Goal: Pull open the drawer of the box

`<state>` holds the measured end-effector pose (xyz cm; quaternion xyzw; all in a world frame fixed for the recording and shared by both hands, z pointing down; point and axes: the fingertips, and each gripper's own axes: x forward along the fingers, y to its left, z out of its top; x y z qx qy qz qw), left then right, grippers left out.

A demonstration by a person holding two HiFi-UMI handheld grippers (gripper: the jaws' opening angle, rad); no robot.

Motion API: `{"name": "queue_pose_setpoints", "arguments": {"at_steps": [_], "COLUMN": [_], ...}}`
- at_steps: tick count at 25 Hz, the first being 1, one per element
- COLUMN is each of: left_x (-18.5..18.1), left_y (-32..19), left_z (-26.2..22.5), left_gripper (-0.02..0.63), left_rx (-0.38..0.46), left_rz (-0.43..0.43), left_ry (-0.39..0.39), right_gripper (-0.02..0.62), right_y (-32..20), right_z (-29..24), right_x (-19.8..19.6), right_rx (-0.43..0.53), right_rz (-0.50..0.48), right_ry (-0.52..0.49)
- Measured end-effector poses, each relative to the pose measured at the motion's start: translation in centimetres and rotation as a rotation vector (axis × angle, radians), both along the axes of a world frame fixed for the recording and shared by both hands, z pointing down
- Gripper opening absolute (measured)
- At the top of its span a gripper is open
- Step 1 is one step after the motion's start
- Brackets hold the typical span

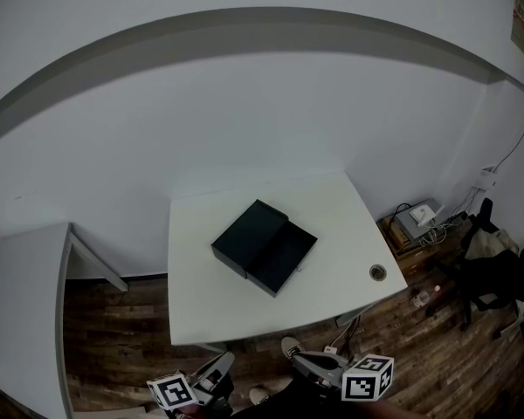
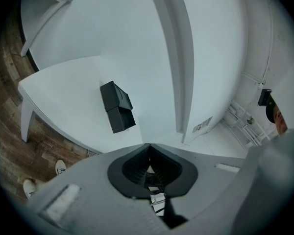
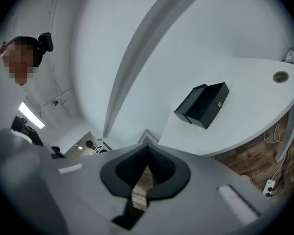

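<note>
A black box lies in the middle of the white table, and its lower drawer section sticks out toward the front right. Both grippers hover low, in front of the table's near edge, far from the box. My left gripper is shut with nothing between its jaws, and my right gripper is shut and empty too. In the left gripper view the box shows beyond the closed left gripper. In the right gripper view the box lies past the closed right gripper.
A round cable hole sits near the table's right front corner. A second white desk stands at the left. A dark chair and cables with devices are on the wooden floor at the right. A person's shoes are below.
</note>
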<state>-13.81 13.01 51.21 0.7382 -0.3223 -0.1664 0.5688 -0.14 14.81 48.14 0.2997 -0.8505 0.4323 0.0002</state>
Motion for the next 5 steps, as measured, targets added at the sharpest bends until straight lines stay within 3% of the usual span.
{"name": "queue_pose_setpoints", "arguments": {"at_steps": [5], "left_x": [0.3], "left_y": [0.07], "left_z": [0.21], "left_gripper": [0.006], "left_rx": [-0.027], "left_rz": [-0.009], "left_ry": [0.045], "right_gripper": [0.003], "right_y": [-0.24], "right_z": [0.17], "right_x": [-0.14], "right_rx": [-0.001], "right_rz": [0.005], "right_ry": [0.007]}}
